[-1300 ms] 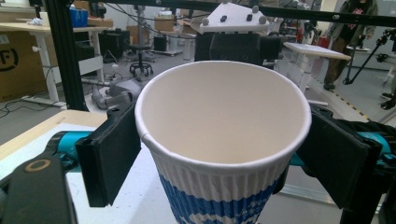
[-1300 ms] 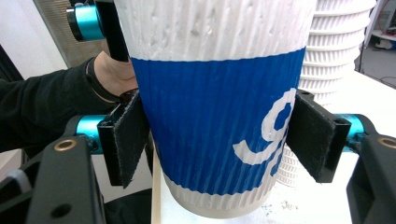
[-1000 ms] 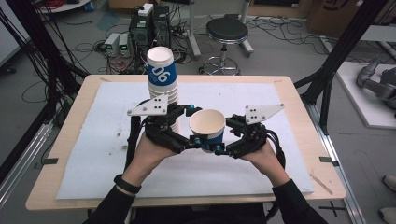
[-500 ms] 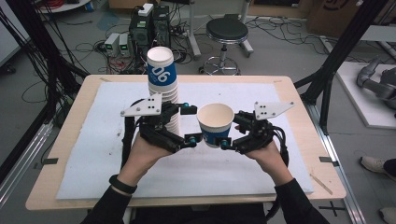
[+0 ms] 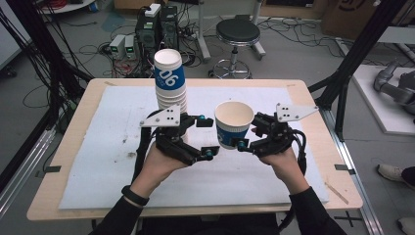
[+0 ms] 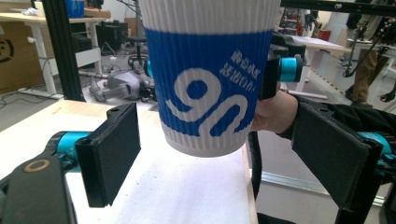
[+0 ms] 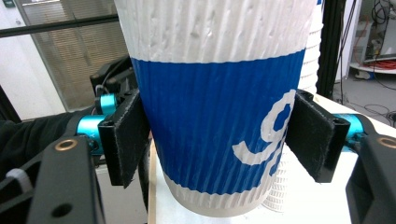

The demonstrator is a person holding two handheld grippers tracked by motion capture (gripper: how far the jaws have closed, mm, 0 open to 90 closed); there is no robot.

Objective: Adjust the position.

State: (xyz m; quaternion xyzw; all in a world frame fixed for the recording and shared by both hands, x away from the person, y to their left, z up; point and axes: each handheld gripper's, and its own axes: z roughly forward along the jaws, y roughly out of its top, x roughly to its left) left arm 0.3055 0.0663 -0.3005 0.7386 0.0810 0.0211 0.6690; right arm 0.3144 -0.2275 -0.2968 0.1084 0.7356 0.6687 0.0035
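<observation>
High view, nearest the person: two hands come in from the bottom edge, each with a gripper. The right gripper [image 5: 243, 137] is clamped on a single blue-and-white paper cup [image 5: 233, 122], held upright and clear of the white mat [image 5: 98, 147], probably so it can be set down apart. The left gripper [image 5: 204, 136] stands with jaws spread and nothing between its pads, its body against the foot of the cup stack [image 5: 171, 83], likely steadying it. Farther off stands a black stool [image 5: 237, 34].
</observation>
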